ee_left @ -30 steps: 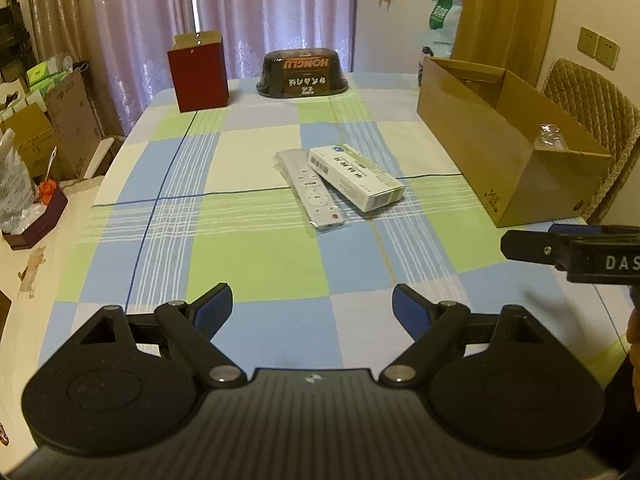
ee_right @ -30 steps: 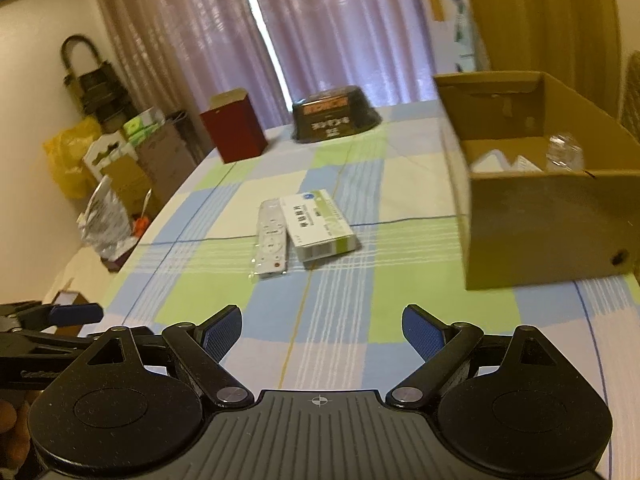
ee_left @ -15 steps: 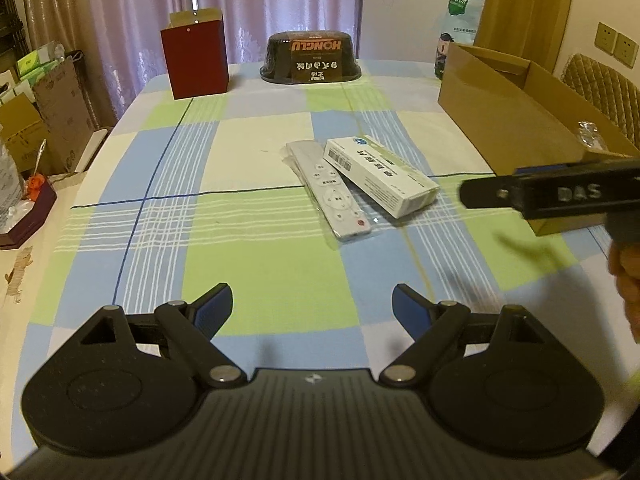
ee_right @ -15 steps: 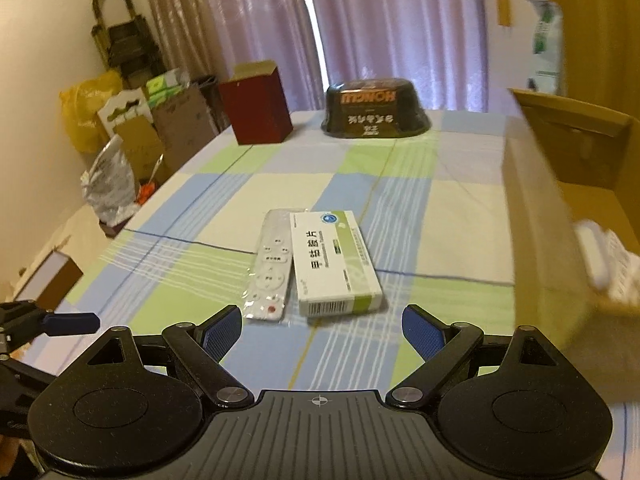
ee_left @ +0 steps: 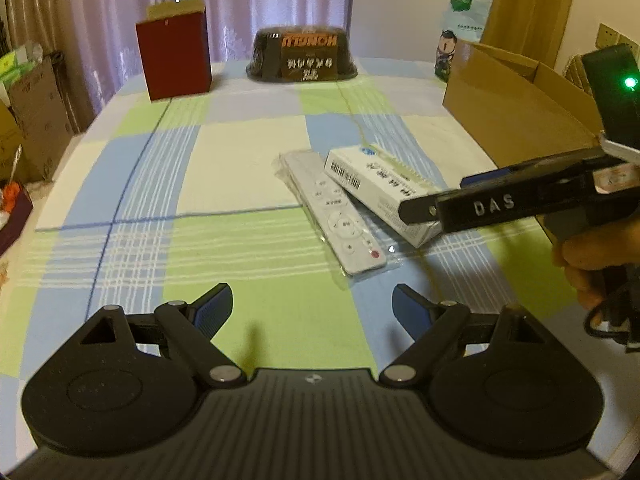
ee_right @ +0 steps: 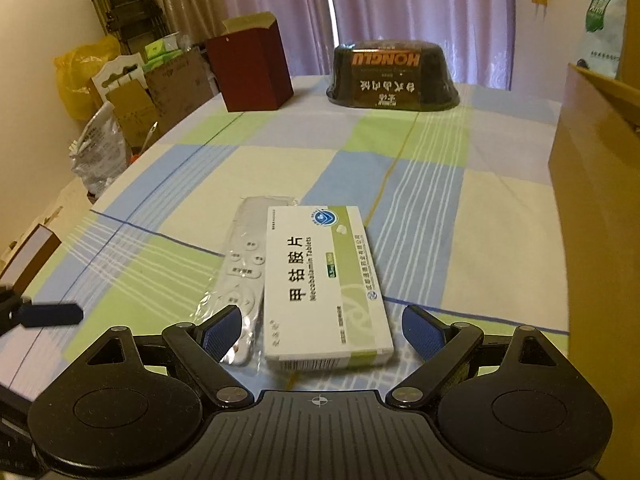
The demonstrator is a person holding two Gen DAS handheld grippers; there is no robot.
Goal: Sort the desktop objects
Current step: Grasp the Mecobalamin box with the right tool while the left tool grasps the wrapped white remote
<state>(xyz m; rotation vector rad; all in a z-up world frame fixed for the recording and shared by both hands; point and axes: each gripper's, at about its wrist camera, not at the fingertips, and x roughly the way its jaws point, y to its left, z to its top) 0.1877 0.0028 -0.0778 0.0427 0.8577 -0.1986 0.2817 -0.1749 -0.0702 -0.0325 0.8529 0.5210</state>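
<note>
A white and green tablet box (ee_right: 326, 284) lies on the checked tablecloth, its left edge resting against a white remote control (ee_right: 240, 276) in a clear plastic sleeve. My right gripper (ee_right: 322, 330) is open, its blue pads either side of the box's near end, not touching it. In the left wrist view the same box (ee_left: 376, 186) and remote (ee_left: 334, 216) lie ahead to the right, and the right gripper's fingers (ee_left: 476, 204) reach over the box. My left gripper (ee_left: 312, 304) is open and holds nothing, above the cloth short of the remote.
An open cardboard box (ee_left: 516, 108) stands along the right side of the table. A dark red box (ee_left: 174, 60), a black upturned bowl pack (ee_left: 304, 54) and a green-white bag (ee_left: 466, 20) stand at the far end. Bags and cartons crowd the floor (ee_right: 120, 100) to the left.
Both grippers moved forward toward the box and remote. The right gripper swung left and came down so its open pads now flank the tablet box's near end.
</note>
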